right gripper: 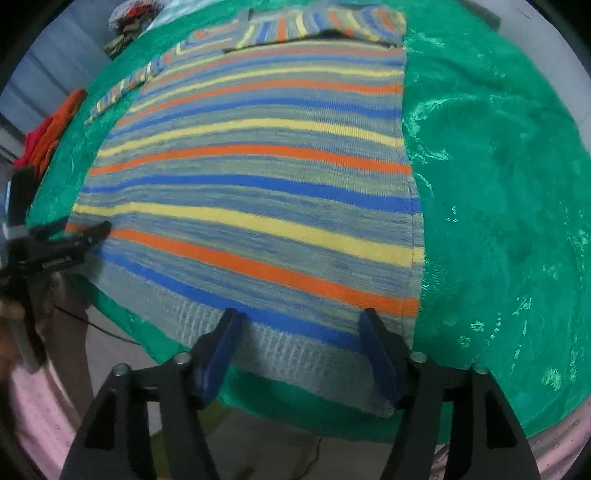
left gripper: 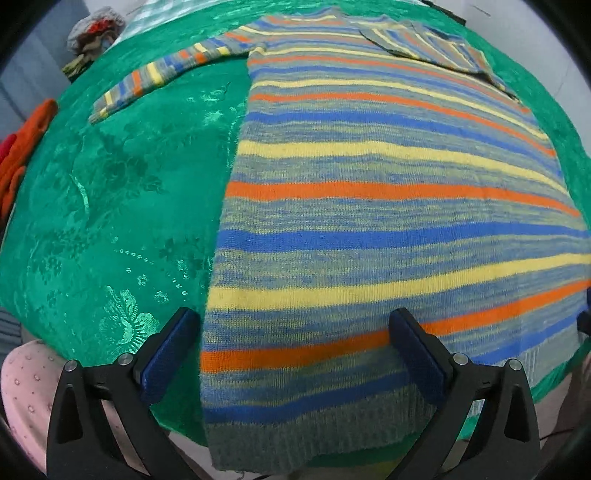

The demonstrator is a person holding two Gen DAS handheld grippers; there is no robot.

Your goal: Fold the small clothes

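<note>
A small striped knit sweater [left gripper: 369, 206] in blue, yellow, orange and grey lies flat on a green cloth [left gripper: 110, 206]. Its left sleeve [left gripper: 155, 77] stretches out to the left; its right sleeve [left gripper: 436, 44] is folded over the chest. My left gripper [left gripper: 291, 328] is open, straddling the sweater's lower left hem corner. My right gripper [right gripper: 299, 325] is open over the lower right hem of the sweater [right gripper: 258, 177]. The left gripper [right gripper: 74, 240] also shows at the left edge of the right wrist view.
The green cloth [right gripper: 498, 184] covers the table with bare room on both sides of the sweater. Orange and red clothes [left gripper: 22, 147] lie at the left edge. A bundle of mixed clothes [left gripper: 92, 33] sits at the far left corner.
</note>
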